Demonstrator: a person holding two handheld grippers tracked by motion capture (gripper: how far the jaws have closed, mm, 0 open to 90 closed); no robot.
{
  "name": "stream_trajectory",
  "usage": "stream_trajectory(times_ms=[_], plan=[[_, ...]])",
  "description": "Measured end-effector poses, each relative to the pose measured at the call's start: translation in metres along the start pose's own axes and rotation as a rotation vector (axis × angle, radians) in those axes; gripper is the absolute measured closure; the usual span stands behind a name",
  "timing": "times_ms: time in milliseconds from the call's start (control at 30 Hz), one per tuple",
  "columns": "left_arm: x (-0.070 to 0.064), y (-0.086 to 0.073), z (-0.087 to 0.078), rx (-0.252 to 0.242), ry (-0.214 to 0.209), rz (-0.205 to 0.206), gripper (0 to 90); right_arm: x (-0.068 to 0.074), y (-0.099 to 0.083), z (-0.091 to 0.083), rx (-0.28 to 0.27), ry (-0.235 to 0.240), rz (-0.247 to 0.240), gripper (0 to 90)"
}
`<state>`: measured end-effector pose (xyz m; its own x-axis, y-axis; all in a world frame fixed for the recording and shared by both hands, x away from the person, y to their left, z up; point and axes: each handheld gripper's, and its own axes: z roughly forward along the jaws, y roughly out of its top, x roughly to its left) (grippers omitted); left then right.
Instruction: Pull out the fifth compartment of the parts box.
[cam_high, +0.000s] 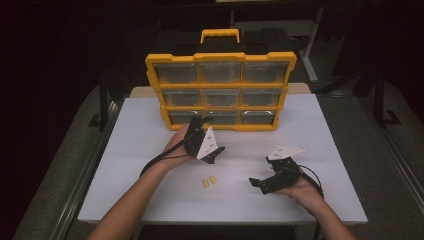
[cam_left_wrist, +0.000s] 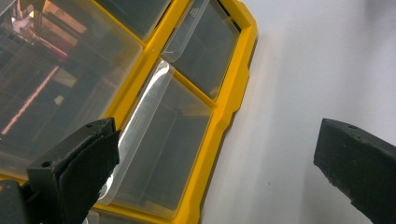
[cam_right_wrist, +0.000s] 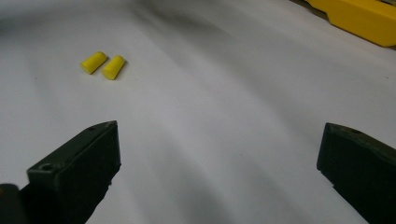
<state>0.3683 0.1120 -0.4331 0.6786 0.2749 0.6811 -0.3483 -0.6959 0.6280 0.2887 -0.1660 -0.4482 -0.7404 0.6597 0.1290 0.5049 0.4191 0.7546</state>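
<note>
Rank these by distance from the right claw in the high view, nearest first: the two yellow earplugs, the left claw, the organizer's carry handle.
From the right claw:
1. Yellow earplugs, on the white table just to its left, lying side by side.
2. Left claw, farther left and back, at the bottom row of the drawer organizer.
3. Carry handle, at the organizer's top, far edge.

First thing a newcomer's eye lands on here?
The yellow organiser with clear drawers, standing at the table's far edge, dominates the high view. The left claw is open right at its bottom row of drawers. Two small yellow earplugs lie side by side on the white tabletop, between the hands, with the open right claw close by and pointed toward them.
</note>
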Motion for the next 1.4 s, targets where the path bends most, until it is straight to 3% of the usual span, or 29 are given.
stream_trajectory(times_ms=[367,867,1067,1400], plan=[[-0.0043,0.0009,0.0001,0.012,0.024,0.069,0.0,0.0002,0.0001,0.0002,0.001,0.001,0.002,0.0],[-0.0053,0.0007,-0.0014,0.025,0.053,0.133,0.0,0.0,0.0,0.0002,0.001,0.0,0.001,0.0],[-0.0068,0.0017,-0.0023,0.026,0.063,0.172,0.0,0.0001,-0.0001,0.0,0.0,0.0,-0.002,0.0],[-0.0105,0.0018,-0.0018,0.055,0.099,0.27,0.0,0.0,-0.0001,0.0,0.0,0.0,-0.003,0.0]])
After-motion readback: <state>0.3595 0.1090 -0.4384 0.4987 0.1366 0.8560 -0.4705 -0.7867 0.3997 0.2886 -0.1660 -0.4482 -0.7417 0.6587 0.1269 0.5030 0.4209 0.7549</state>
